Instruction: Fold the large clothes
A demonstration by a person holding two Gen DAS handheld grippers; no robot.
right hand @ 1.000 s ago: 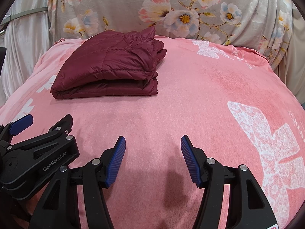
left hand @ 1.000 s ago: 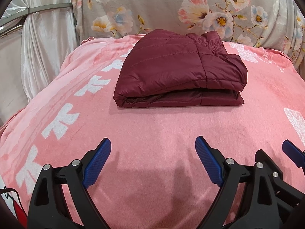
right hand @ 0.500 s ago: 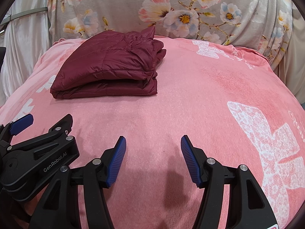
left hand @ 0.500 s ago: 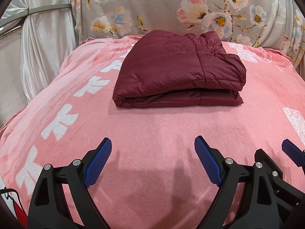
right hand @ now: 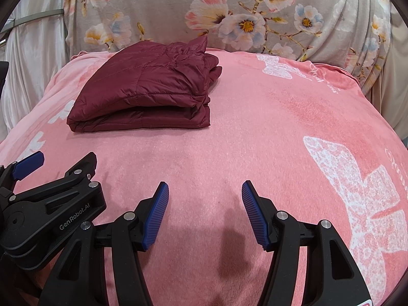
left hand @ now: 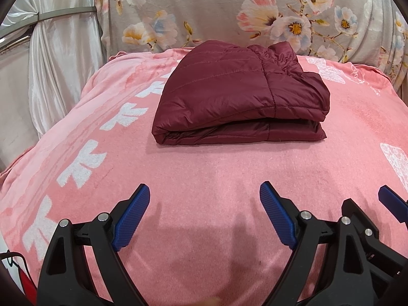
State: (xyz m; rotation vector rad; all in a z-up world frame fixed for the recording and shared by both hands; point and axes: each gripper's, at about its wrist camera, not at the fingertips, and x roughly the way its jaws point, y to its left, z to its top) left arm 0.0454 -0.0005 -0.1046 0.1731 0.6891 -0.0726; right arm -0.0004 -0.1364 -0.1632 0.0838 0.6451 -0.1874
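Left wrist view: pink blanket (left hand: 204, 178) filling nearly everything ahead of and beneath the claws, white bow prints off to the left. Beyond its far edge, a floral cover (left hand: 229, 12) draped upright. Further left, pale satin drape (left hand: 51, 63).

Ahead of the left claw (left hand: 204, 204) and well apart from it, jacket (left hand: 239, 97), maroon, quilted, folded into a compact stack of layers, lying flat on the blanket. Seen from the right wrist, same jacket (right hand: 148, 97) ahead and to the left of the right claw (right hand: 205, 206), again well clear.

Left claw: wide apart, nothing between the blue pads (left hand: 132, 214), only bare blanket below. Right claw: moderately apart, likewise empty, blue pads (right hand: 158, 211) over bare blanket. Both angled down, side by side, the left one's body visible at the left edge of the right view.

Compared with a second ago: almost nothing changed. Jacket in the same place, same shape; both claws parked in the same spots; left one a hair narrower, hardly noticeable.

Likely meaning: fold finished, jacket released, no corrective tuck under way. Probably task end, or a pause before another garment.
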